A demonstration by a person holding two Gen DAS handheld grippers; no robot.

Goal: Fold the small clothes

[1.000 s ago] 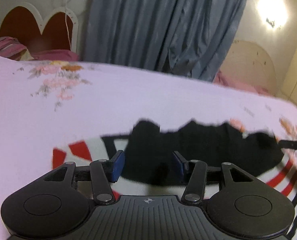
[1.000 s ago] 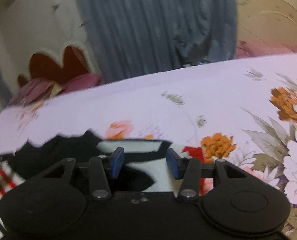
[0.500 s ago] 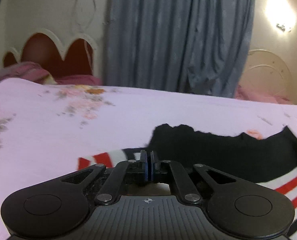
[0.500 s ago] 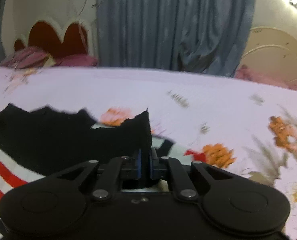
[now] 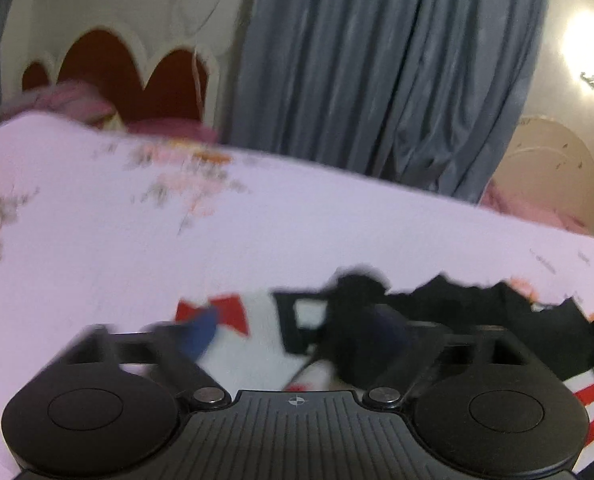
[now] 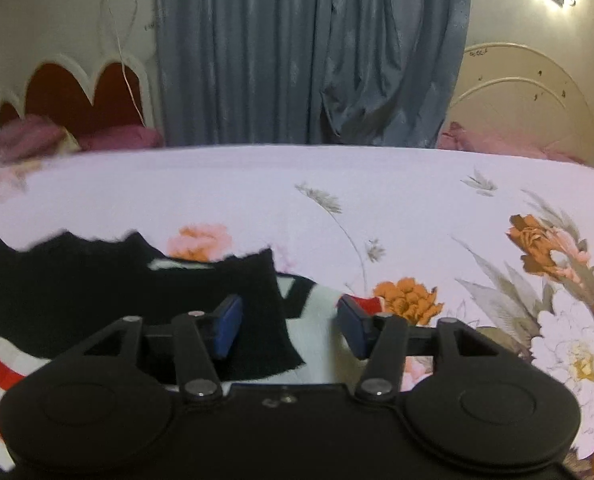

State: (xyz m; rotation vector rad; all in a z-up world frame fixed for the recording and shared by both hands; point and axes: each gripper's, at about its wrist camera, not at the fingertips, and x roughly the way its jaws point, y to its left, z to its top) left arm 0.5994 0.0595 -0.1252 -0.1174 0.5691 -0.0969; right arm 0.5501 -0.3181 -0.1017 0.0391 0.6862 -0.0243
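1. The small garment [image 6: 97, 288] is lying on the floral bedsheet [image 6: 377, 184]; it's white with red and black stripes, and a black part is bunched across the top of it.
2. left gripper [image 5: 297, 332] is down low over the white patch with the red and black shapes; jaws are spreading wide and pretty blurry; the pads aren't pressing on any cloth, though the right finger sits in front of the black fabric.
3. right gripper [image 6: 291, 326] is about half open and opening too; a black flap of the garment sits between the fingers but nothing's pinching it.
4. Background: grey-blue curtain [image 6: 297, 52], red scalloped headboard [image 5: 109, 76], wall lamp [image 5: 585, 44] glowing.
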